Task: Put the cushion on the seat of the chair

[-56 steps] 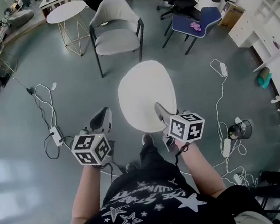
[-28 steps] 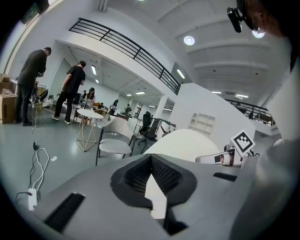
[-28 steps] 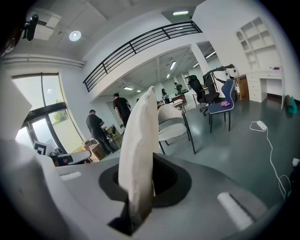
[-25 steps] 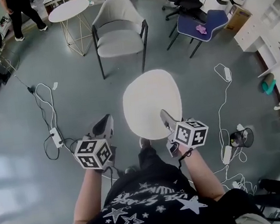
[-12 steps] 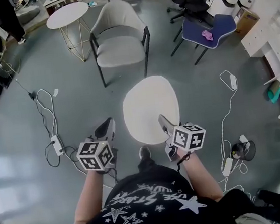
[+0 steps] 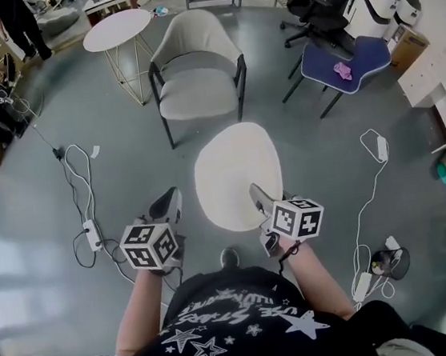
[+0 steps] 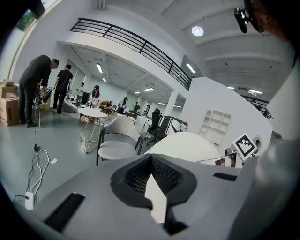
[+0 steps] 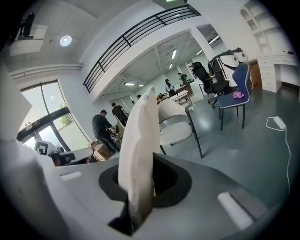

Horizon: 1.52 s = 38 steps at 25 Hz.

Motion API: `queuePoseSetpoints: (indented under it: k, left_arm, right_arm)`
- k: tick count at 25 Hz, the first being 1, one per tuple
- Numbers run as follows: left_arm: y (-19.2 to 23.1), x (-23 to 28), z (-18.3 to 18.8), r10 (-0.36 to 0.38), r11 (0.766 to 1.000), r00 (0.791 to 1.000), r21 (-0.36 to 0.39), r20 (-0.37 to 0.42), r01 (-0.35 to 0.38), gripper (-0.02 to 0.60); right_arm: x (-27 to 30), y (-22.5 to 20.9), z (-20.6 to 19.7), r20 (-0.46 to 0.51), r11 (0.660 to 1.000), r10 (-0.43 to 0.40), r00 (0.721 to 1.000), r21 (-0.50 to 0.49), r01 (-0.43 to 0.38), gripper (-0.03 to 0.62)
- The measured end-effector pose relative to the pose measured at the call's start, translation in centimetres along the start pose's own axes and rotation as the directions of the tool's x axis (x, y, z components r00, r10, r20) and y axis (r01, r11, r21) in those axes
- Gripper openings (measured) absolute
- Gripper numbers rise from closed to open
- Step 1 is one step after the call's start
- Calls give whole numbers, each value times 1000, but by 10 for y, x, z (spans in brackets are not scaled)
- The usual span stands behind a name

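Cushion (image 7: 187, 143) right of chair (image 7: 115, 140) (both beyond jaws).

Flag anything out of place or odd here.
Power strips with white cables sprawl loose over the floor on both sides of the person: a trip risk. A small pink thing lies on the seat of the blue chair. The cushion, clamped by the right gripper, looks normal.

The head view looks steeply down from above the person onto the grey floor (image 6: 44, 235). Both gripper views ride low, facing forward almost level along their own jaws. All three share the grey padded armchair with black legs (image 6: 196, 92) ahead and the white oval cushion (image 6: 237, 175), which stands edge-on close to the right gripper view's lens.
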<state>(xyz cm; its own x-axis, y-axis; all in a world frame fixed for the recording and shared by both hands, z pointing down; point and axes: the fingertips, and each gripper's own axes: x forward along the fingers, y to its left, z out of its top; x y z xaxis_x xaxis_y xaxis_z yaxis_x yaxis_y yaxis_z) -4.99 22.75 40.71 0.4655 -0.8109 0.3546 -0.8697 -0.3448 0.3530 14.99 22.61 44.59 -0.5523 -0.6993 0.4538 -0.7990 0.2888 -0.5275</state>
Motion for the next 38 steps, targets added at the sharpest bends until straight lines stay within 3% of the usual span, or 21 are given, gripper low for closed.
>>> queuePoseSetpoints:
  k: [8, 15, 27, 38]
  left_arm:
    - [-17, 28, -1, -16, 1000, 1000, 10, -14, 16, 8]
    - [3, 53, 8, -17, 1000, 999, 1, -37, 17, 8]
    - [66, 137, 58, -115, 993, 990, 5, -80, 116, 8]
    - [143, 193, 114, -174, 985, 979, 5, -110, 175, 8]
  right_arm:
    - [14, -13, 15, -2, 999, 39, 999, 8, -39, 49]
    - [31, -31, 25, 11, 999, -15, 1000, 41, 15, 51]
    - [103, -51, 74, 53, 985, -130, 990, 119, 123, 51]
    - [186, -36, 121, 53, 971, -198, 979, 147, 189, 51]
